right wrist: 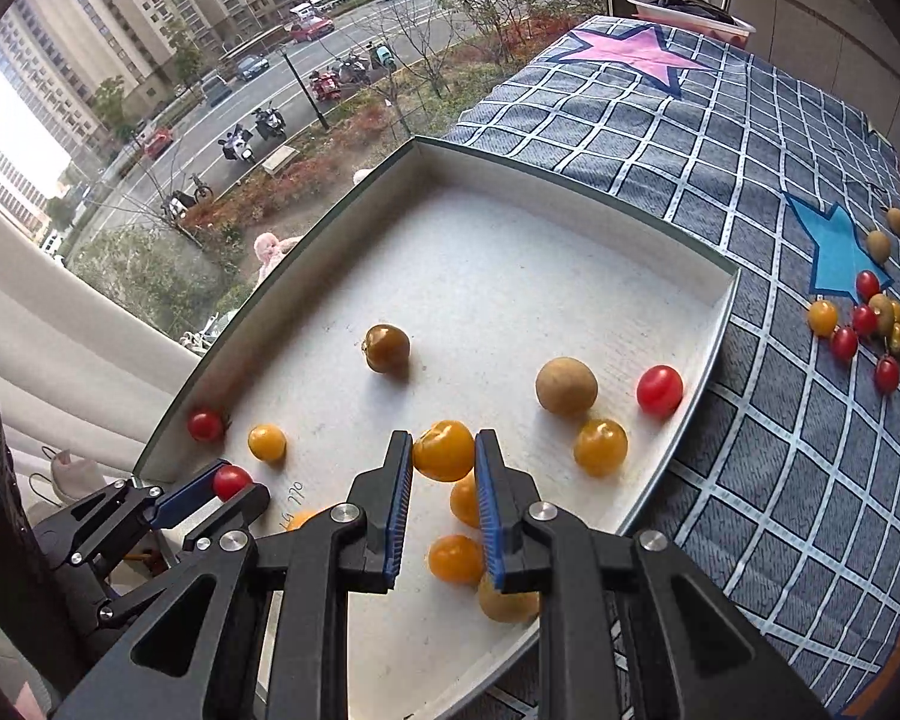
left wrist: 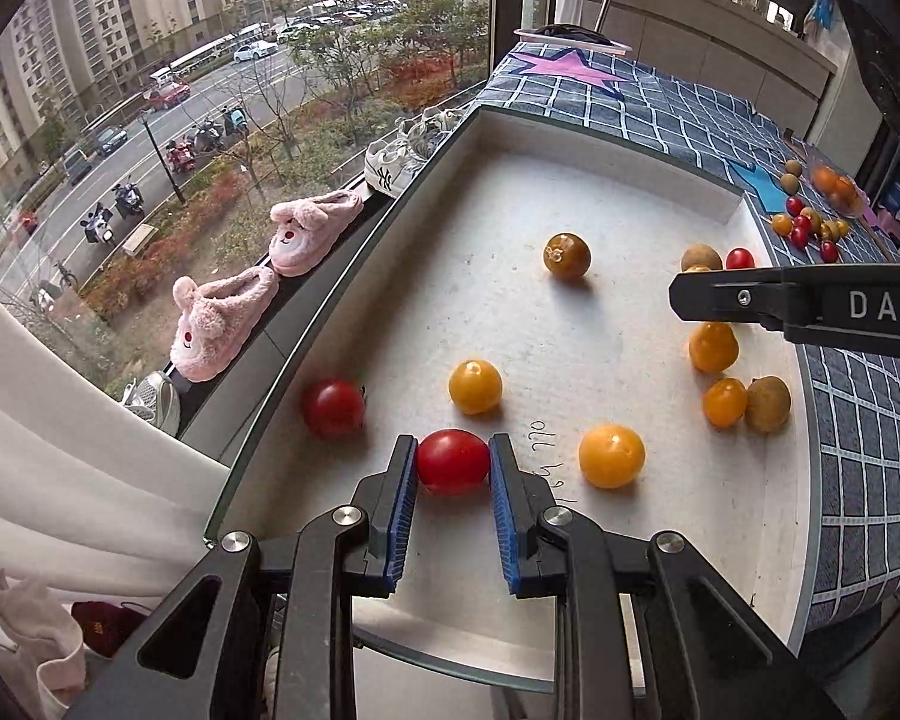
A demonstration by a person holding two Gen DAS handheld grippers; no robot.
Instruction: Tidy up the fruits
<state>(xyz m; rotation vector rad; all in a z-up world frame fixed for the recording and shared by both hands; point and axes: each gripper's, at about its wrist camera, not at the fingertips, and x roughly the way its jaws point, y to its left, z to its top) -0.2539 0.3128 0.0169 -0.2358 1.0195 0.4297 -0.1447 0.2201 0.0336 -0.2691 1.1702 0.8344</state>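
Both grippers hang over the white tray (right wrist: 699, 324) — the landmark here. The left gripper (left wrist: 453, 468) is clamped on a red cherry tomato (left wrist: 453, 461) at the tray's near-left corner; the right gripper (right wrist: 444, 456) is clamped on a yellow cherry tomato (right wrist: 444, 450) near the tray's right side.

Risks, as I judge them: the fruit is round and smooth, so dropped from any height it would likely roll, knock the others and spread the colours. A hard squeeze could split the skin. The two grippers are also close enough to clash.

Loose in the tray, counted from the right wrist view: five yellow tomatoes, two red, one dark olive-brown tomato (right wrist: 387, 348) and two tan round fruits. More fruit lies in a cluster (right wrist: 870, 318) on the checked cloth (right wrist: 750, 180), well right of the tray — too small to count.
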